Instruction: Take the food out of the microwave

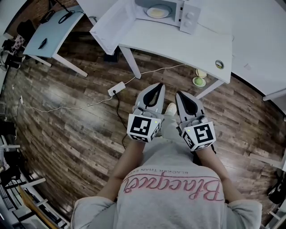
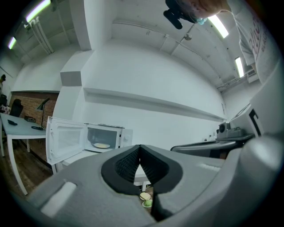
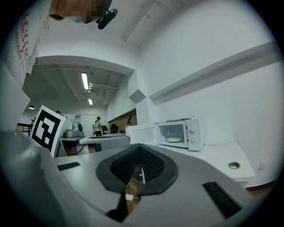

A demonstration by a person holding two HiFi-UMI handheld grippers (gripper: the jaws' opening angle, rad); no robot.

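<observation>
Sitting inside the open microwave [image 1: 190, 18] on the white table [image 1: 178, 44], the food [image 1: 157, 12] is seen at the top centre of the head view. The left gripper [image 1: 157, 87] and right gripper [image 1: 180, 95] are held clenched, with nothing grasped, at mid-frame, well apart from it.

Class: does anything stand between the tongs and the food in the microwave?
Nothing visible does: the microwave door stands open, the plate of food sits exposed inside, and the left tongs and right tongs are short of the table.
</observation>
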